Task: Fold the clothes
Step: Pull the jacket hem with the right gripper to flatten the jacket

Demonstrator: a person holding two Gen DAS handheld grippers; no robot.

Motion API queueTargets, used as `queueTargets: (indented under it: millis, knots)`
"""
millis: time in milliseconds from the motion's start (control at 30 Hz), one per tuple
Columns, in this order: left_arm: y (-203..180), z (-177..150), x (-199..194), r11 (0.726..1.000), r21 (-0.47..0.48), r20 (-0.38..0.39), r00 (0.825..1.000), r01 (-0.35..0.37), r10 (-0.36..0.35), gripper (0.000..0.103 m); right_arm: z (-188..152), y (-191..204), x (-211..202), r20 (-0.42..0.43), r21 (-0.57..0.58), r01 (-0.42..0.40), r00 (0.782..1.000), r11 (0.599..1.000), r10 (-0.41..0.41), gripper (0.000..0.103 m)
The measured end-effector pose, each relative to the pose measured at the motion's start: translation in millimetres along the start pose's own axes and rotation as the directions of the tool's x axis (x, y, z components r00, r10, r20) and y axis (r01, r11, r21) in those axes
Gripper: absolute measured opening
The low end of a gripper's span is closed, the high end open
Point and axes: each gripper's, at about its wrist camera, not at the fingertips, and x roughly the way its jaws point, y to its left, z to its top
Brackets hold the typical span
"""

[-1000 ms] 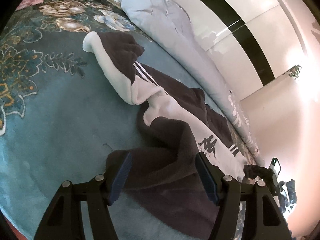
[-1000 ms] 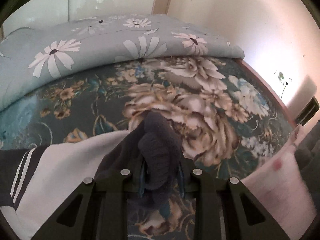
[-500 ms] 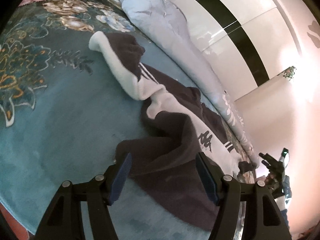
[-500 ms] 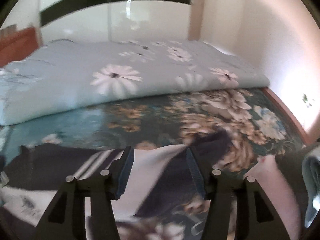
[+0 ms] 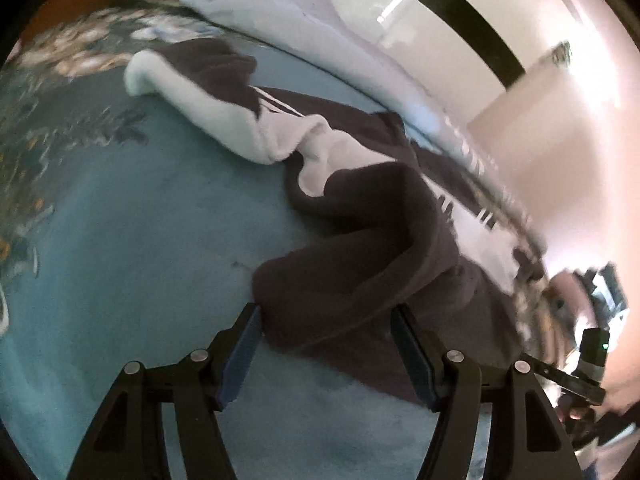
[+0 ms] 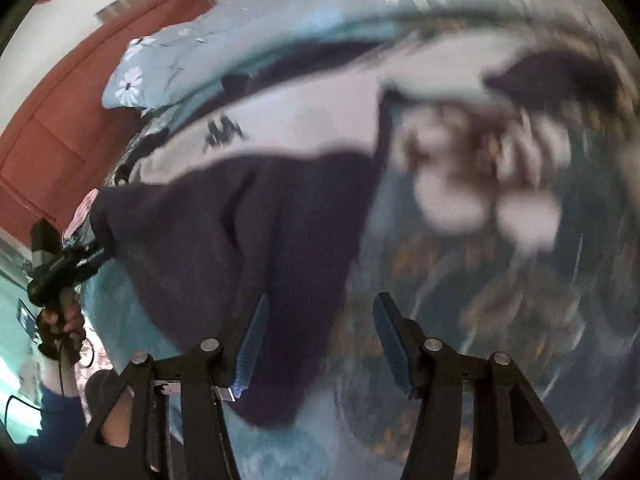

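Observation:
A dark and white sweatshirt [image 5: 360, 240] with white stripes lies spread on the teal floral bedspread [image 5: 120, 240]. One sleeve [image 5: 192, 84] stretches to the far left. My left gripper [image 5: 326, 330] is open and empty, its fingers on either side of the dark hem. In the right wrist view the sweatshirt [image 6: 240, 220] shows its dark lower part and a logo. My right gripper [image 6: 318, 320] is open and empty above the hem's edge. The view is blurred.
A light blue daisy quilt [image 5: 320, 24] lies folded along the far side of the bed. A red-brown headboard [image 6: 80, 100] stands behind. The other hand-held gripper [image 6: 56, 268] shows at the left of the right wrist view.
My right gripper let go of the dark sleeve, opened and swung round to the sweatshirt's lower part. My left gripper stayed open and drew back a little from the hem.

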Motion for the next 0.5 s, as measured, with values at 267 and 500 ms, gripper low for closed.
queueTargets:
  millis: [267,500]
  knots:
    - [-2,11,13,0.998,0.061,-0.029,0.999,-0.027,0.028,0.070,-22,0,7,0.046,0.157,-0.122,0.992,0.980,0.117,0.057]
    - [-1,6,6,0.999,0.024,-0.002,1.000,-0.021,0.021,0.051,-19,9,23,0.041,0.198,-0.230,0.973,0.953,0.226,0.032]
